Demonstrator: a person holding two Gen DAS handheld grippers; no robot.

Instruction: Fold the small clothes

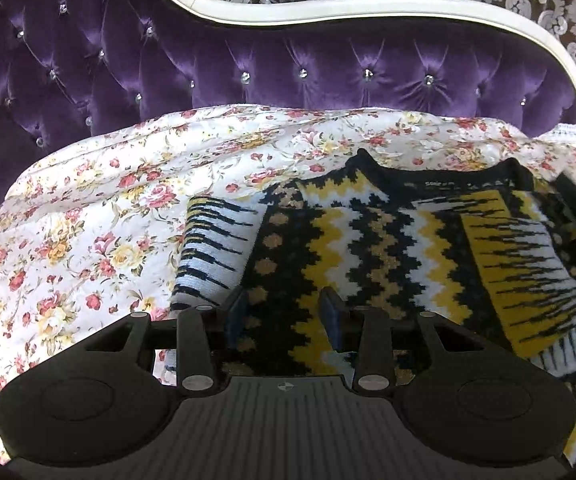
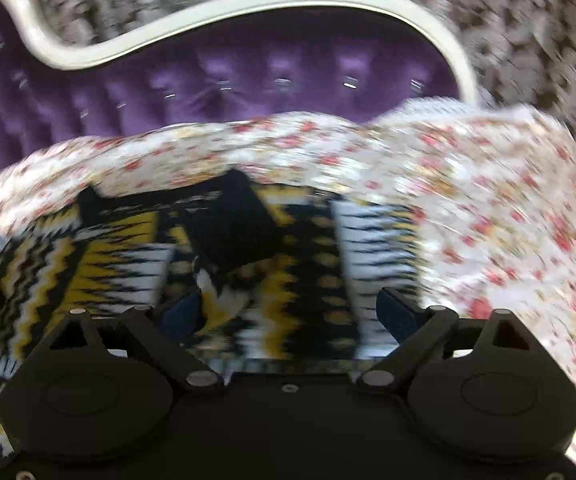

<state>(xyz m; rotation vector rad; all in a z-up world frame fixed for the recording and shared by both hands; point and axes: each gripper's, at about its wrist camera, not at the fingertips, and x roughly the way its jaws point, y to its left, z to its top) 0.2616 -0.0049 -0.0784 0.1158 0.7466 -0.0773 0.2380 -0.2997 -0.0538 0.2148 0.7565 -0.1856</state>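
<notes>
Your black, yellow and white zigzag-patterned knitted sweater (image 1: 368,248) lies spread on the bed, on the white quilted bedspread printed with small red and yellow roses (image 1: 88,240), its black neck band toward the purple button-tufted velvet headboard with its cream frame (image 1: 248,64). One sleeve already seems folded in across the body on the side away from your left tool, so I judge you are part-way through the sleeve folds, with the body fold not yet made. Your left tool (image 1: 284,312) hovers low over the hem side of the sweater, its fingers spread and nothing between them. Your right tool (image 2: 288,312) is spread wider, also empty, over the other half of the garment — that view is smeared, so I cannot tell whether the fingers touch the knit. Next you likely need to close on the striped sleeve (image 1: 212,248) lying out at the near edge and bring it across, or else take the hem with both tools. Pinch only the knit — the bedspread underneath is loose and rumpled and could come up with it. Nothing else lies on the bed near the sweater; patterned damask fabric (image 1: 548,8) hangs behind the headboard.
</notes>
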